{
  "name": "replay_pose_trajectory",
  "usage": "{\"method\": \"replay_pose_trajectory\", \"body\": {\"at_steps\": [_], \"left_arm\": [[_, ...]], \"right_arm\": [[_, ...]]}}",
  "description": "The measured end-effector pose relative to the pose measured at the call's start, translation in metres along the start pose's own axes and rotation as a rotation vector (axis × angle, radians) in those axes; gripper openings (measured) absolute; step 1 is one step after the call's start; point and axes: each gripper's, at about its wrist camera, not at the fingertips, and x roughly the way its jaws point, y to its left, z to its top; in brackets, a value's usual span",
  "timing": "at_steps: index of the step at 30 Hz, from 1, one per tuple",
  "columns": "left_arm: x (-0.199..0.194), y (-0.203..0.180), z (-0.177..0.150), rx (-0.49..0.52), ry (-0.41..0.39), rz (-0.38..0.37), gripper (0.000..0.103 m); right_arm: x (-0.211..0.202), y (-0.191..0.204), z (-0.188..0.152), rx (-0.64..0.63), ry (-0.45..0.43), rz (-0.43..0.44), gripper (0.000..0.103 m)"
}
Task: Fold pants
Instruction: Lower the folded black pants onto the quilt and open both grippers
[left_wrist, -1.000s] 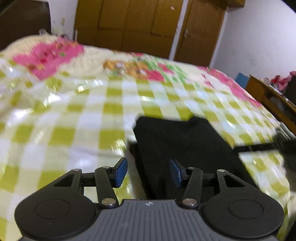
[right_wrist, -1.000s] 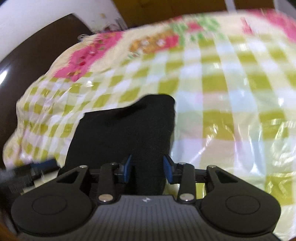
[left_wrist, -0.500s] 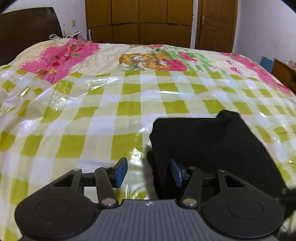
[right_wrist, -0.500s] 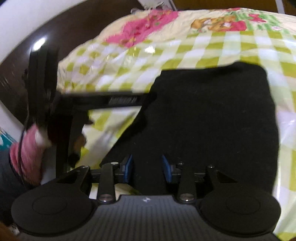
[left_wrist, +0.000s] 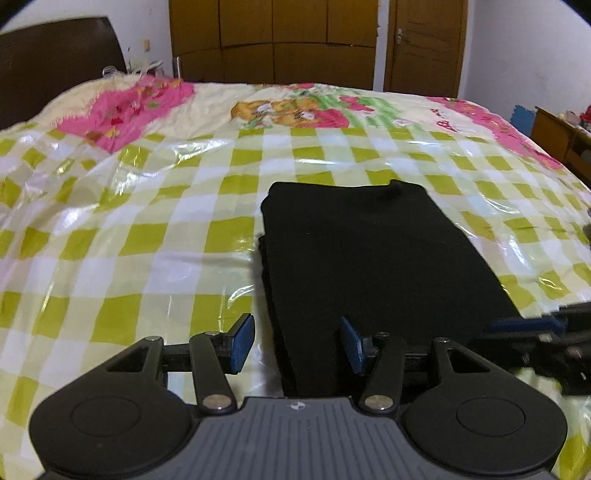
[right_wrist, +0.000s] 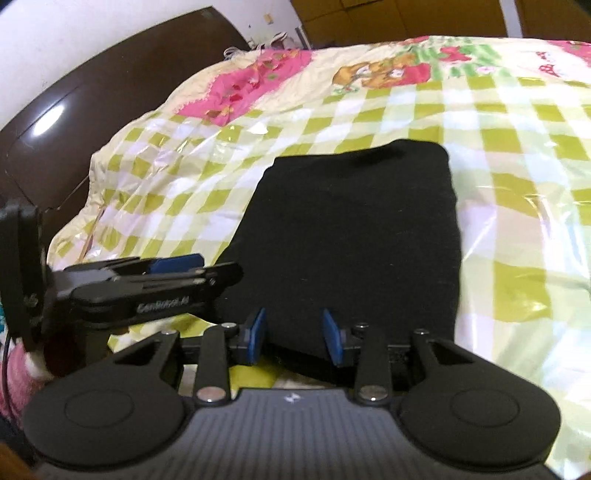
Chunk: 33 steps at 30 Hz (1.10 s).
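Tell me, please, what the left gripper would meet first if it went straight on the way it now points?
Most likely the near left edge of the folded black pants. The left gripper points down at the bed, its open fingers straddling that edge. Depth is unclear, so it might touch the checkered cover beside them.

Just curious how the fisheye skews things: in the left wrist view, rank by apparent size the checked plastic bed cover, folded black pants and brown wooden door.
1. Checked plastic bed cover
2. Folded black pants
3. Brown wooden door, far off, so it only looks smallest.

Black pants (left_wrist: 373, 258) lie folded into a neat rectangular stack, flat on my bed's checked cover (left_wrist: 147, 221), layered edges showing on the left, one far-edge bump.
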Motion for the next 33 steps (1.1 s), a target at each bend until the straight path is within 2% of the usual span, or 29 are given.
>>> {"method": "replay_pose_trajectory", "body": {"at_steps": [13, 25, 33], "left_arm": [[-0.025, -0.030, -0.019, 0.026, -0.032, 0.002, 0.068], [-0.030, -0.039, -0.025, 0.045, -0.037, 0.016, 0.071], [-0.024, -0.040, -0.034, 0.064, 0.003, 0.028, 0.073]], "right_arm": [[-0.022, -0.007, -0.022, 0.040, -0.045, -0.132, 0.036], [-0.022, -0.010, -0.031, 0.053, -0.033, -0.119, 0.036], [-0.024, -0.011, -0.033, 0.059, -0.037, -0.119, 0.036]]}}
